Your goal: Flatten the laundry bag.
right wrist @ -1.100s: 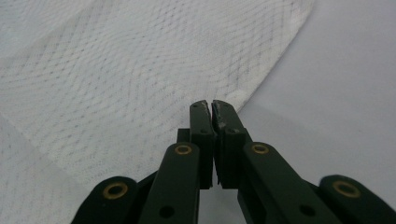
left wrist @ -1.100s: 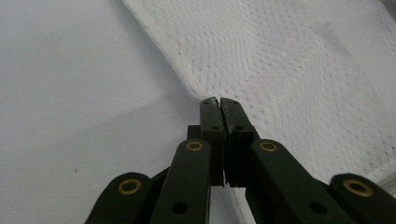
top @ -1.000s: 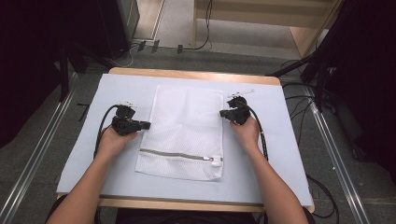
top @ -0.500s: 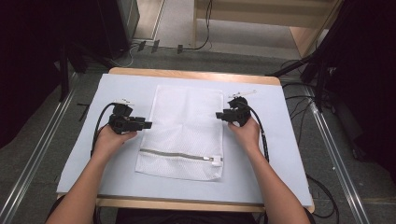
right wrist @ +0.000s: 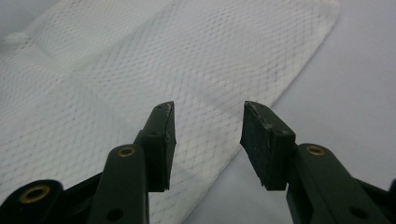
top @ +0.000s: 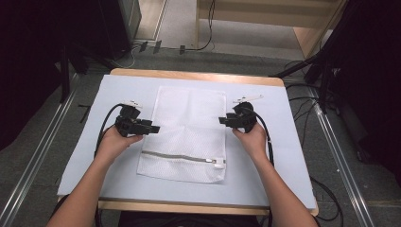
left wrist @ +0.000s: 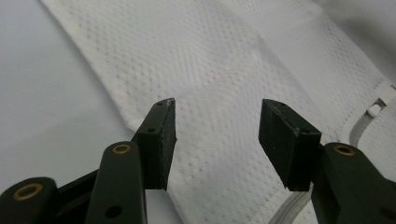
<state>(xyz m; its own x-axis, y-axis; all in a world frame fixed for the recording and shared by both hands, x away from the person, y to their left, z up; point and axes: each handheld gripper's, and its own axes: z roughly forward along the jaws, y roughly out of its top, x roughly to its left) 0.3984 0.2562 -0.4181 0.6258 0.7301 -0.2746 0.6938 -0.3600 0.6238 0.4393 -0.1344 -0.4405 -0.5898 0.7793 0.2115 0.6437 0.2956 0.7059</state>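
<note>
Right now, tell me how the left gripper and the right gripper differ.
The left gripper hangs over the mesh bag's left edge; the right gripper sits at its right edge. The left gripper points right across the bag; the right gripper points left. In the gripper views, the left gripper's jaws stand a little wider apart than the right gripper's. Both have just been opening, with nothing pinched between the jaws, above the flat bag.

- The left gripper (left wrist: 217,135) rises from the bottom of the frame; its jaws have just been opening and now stand apart, with nothing pressed between them.
- A white mesh bag (left wrist: 224,60) lies flat behind the jaws, running from the upper left to the lower right.
- Its zipper (left wrist: 369,121) shows at the right edge.
- The pale table cover (left wrist: 42,93) fills the left side.
</note>
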